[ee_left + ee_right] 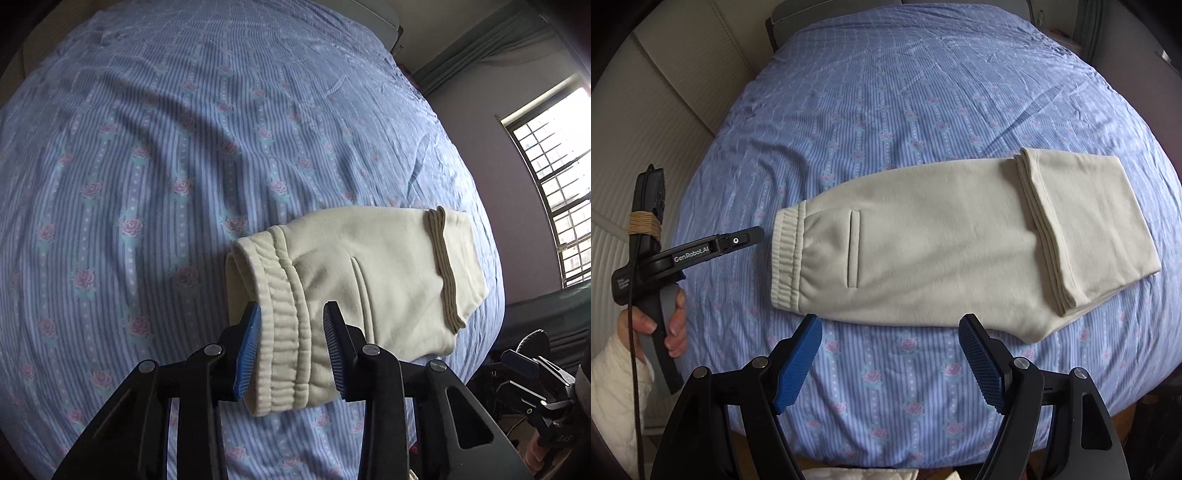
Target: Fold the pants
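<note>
Your left claw (291, 347) straddled the pants' (369, 273) waistband (284, 332), jaws narrow; your right claw (890, 354) gaped wide at six o'clock, empty.

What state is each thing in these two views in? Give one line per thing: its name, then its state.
pants: lying flat on the bed, legs folded back over the body
waistband: between the left tool's pads, no firm pinch visible
left tool: astride the waistband, jaws part open
right tool: open, empty, above the sheet near the pants
bedsheet: spread, lightly wrinkled
</note>
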The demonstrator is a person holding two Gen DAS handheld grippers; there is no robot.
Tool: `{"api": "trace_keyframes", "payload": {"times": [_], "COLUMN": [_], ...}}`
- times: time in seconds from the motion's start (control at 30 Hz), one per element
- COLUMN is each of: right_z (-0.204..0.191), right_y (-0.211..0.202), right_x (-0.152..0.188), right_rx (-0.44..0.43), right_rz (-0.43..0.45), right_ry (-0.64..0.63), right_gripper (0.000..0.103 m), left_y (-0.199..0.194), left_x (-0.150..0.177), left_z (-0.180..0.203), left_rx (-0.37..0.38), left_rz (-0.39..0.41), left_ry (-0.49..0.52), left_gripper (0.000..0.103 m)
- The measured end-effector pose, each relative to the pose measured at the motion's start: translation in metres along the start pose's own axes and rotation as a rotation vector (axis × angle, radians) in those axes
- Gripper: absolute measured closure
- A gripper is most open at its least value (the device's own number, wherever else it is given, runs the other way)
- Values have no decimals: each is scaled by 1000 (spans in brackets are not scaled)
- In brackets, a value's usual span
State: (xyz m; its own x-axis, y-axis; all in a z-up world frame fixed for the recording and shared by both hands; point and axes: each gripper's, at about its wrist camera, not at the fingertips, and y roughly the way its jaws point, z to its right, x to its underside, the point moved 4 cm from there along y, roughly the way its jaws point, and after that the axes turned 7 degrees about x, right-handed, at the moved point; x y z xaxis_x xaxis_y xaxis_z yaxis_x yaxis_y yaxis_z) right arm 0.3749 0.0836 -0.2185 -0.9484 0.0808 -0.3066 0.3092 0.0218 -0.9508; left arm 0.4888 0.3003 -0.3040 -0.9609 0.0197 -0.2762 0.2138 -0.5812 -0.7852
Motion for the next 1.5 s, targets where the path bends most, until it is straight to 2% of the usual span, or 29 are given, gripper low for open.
{"api": "trace_keyframes", "payload": {"times": [0.1,0.17,0.23,0.3,0.4,0.47,0.6,0.63,0.67,0.73,0.77,0.83,0.87,0.97,1.03,1.1,1.17,1.23,1.3,1.33,1.4,1.5], "right_z": [-3,-4,-5,-5,-3,-1,3,3,3,3,3,3,2,1,1,-3,-6,-8,-11,-13,-16,-20], "right_y": [12,17,20,21,21,19,20,22,22,21,21,19,18,15,18,21,22,23,24,23,21,19], "right_x": [-5,-5,-3,0,2,3,3,2,1,0,-1,-2,-3,-2,-2,-2,-2,-2,-3,-4,-6,-8], "right_rx": [3,5,6,5,9,9,13,18,26,32,33,24,19,45,48,31,36,37,28,23,22,13], "right_rz": [-29,-45,-62,-72,-80,-79,-81,-84,-85,-80,-76,-69,-63,-47,-54,-63,-69,-73,-73,-72,-67,-61], "right_ry": [30,43,50,58,72,91,131,134,136,140,141,137,132,121,126,127,122,114,110,105,92,72], "right_gripper": [26,26,26,26,26,26,26,26,26,26,26,26,26,26,26,26,26,26,26,26,26,26], "left_y": [16,24,30,27,19,30,72,78,80,73,62,32,27,45,57,59,54,39,15,3,-15,-17], "left_x": [-7,-11,-13,-17,-26,-31,-31,-31,-32,-37,-40,-46,-47,-45,-40,-39,-40,-39,-38,-36,-29,-12], "left_z": [-8,-9,-8,-7,-4,-4,-5,-5,-5,0,2,1,-6,-14,-14,-20,-24,-28,-32,-35,-40,-41], "left_rx": [31,19,41,111,282,314,243,240,229,189,199,172,156,114,78,84,87,30,9,10,23,97], "left_rz": [-32,-56,-81,-84,-56,-72,-187,-194,-185,-149,-106,21,42,-46,-100,-107,-108,-93,-44,-26,-6,-60], "left_ry": [3,44,69,48,-9,-31,-24,-38,-49,-47,-41,5,12,50,88,63,41,58,75,70,54,21], "left_gripper": [69,69,71,76,76,72,72,73,77,92,92,92,92,91,85,79,66,48,41,33,30,26]}}
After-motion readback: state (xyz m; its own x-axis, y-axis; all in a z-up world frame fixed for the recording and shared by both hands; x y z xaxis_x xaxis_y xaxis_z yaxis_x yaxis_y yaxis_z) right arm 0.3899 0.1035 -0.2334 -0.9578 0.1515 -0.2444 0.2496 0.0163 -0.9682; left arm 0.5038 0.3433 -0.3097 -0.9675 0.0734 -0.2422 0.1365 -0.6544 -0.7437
